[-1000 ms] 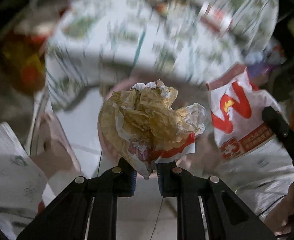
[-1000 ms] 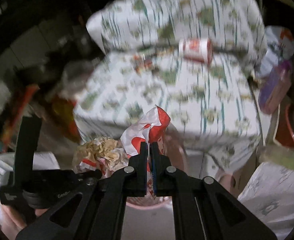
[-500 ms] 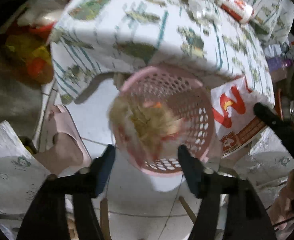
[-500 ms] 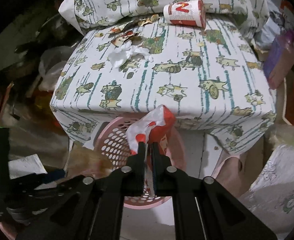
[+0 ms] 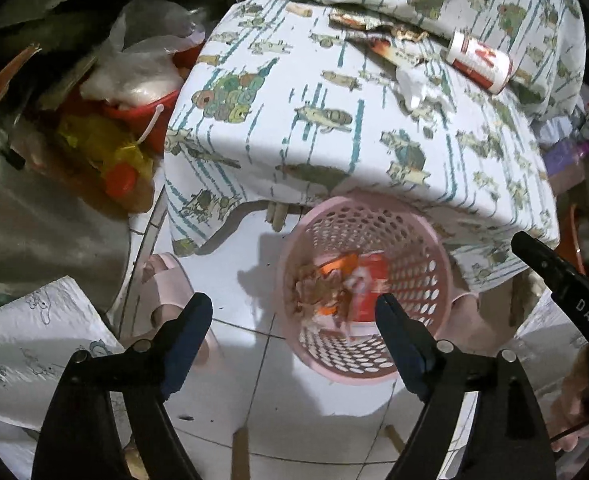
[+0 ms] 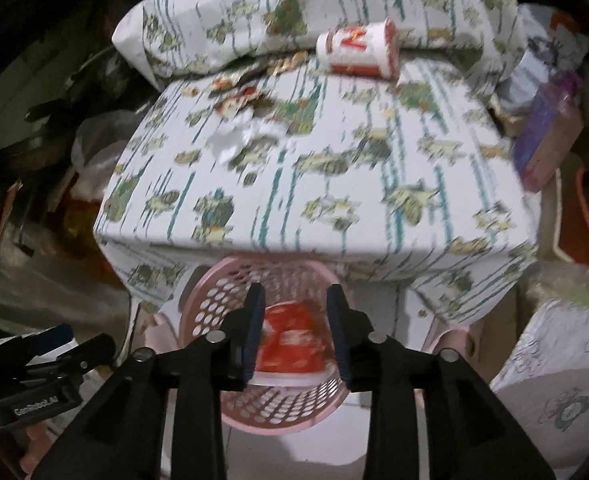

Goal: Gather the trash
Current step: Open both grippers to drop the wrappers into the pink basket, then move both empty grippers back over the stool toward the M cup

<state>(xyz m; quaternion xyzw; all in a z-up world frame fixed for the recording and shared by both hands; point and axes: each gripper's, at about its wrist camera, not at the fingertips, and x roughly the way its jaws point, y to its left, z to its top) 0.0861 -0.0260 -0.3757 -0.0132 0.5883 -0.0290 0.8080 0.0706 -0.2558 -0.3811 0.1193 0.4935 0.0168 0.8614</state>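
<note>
A pink perforated basket [image 5: 426, 256] stands on the tiled floor against a cloth-covered table [image 5: 294, 120]. Inside it lie a crumpled yellow wrapper [image 5: 318, 292] and a red and white paper bag [image 5: 370, 280]; the bag shows in the right wrist view [image 6: 290, 340] too. My left gripper [image 5: 292, 320] is open and empty above the basket's left rim. My right gripper [image 6: 294, 320] is open and empty directly over the basket [image 6: 214, 304]. On the table lie a red and white paper cup [image 5: 478, 60] on its side, a white tissue [image 5: 414, 84] and torn wrapper scraps [image 5: 378, 36].
A red bucket [image 5: 142, 112] with plastic bags and a yellow bottle stands left of the table. A pink slipper [image 5: 170, 280] lies on the floor left of the basket. A purple box [image 6: 546, 140] sits at the table's right. White printed bags lie at both lower corners.
Both grippers opened. The crumpled wrapper dropped from my left gripper and the red and white bag from my right gripper into the basket. Both cameras rose and pulled back.
</note>
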